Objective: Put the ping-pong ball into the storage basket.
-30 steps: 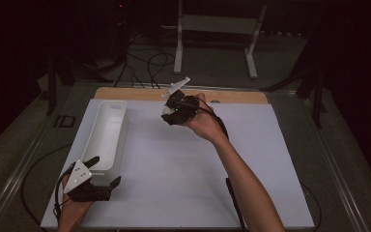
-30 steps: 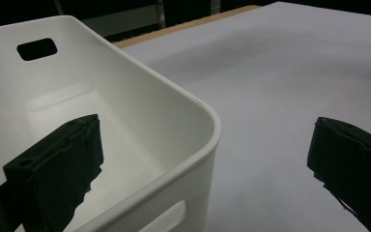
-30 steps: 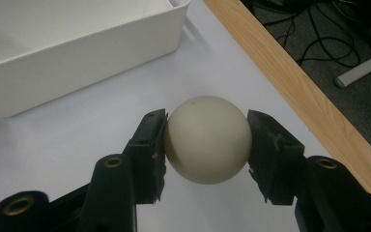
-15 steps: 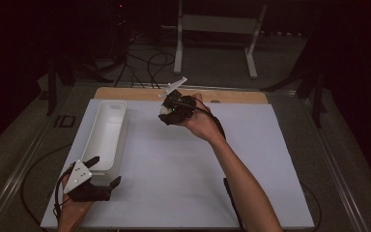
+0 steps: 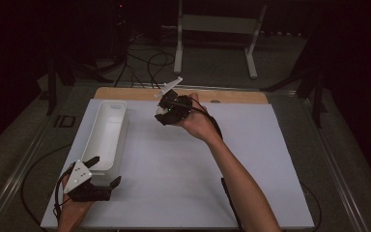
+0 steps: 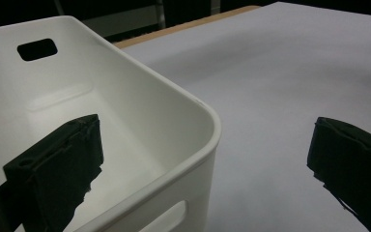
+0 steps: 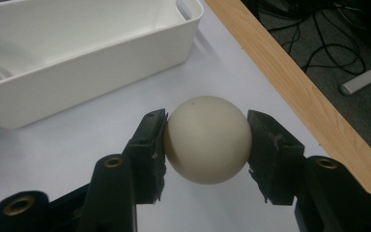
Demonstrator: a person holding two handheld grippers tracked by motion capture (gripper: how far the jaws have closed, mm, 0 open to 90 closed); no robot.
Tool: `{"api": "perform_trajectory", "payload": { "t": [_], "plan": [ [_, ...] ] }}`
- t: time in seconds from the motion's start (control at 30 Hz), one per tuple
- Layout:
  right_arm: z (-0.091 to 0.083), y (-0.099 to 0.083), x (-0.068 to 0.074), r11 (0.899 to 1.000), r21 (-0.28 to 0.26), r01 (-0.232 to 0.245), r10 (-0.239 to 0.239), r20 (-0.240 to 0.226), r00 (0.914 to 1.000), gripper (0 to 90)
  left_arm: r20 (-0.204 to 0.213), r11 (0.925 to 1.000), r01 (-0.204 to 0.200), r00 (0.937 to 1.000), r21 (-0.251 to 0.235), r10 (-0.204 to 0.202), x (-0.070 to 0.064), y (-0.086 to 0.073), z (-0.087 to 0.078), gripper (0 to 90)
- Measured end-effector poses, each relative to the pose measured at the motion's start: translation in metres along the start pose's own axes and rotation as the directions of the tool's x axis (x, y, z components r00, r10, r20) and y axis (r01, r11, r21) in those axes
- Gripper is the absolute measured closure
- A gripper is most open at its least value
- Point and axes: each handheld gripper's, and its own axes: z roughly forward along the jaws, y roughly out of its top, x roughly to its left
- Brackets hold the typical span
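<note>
Right gripper pinching cream ball between both jaws, ball held above white table sheet, near wooden table edge. White bin off to its left in high view. Left gripper jaws spread wide, straddling bin's near corner, one jaw inside, one outside.

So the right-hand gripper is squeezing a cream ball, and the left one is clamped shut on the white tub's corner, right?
Not quite. The left gripper is open: in the left gripper view its jaws stand wide apart, one inside the white tub, one outside, neither touching the wall. The right gripper does squeeze the cream ball.
</note>
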Motion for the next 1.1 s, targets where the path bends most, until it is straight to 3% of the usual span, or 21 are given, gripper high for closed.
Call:
{"api": "perform_trajectory", "payload": {
  "t": [0.9,1.1],
  "plan": [
    [0.003,0.021,0.013,0.999,-0.021,0.032,-0.032,-0.012,0.9994,50.3,-0.001,1.0,0.0,1.0,0.001,0.0,0.0,0.0,0.0,0.0],
    [0.004,0.024,0.016,1.0,-0.026,0.017,-0.018,-0.018,0.9997,50.3,-0.002,1.0,-0.002,1.0,0.001,0.002,0.0,0.0,0.0,0.0]
  ]
}}
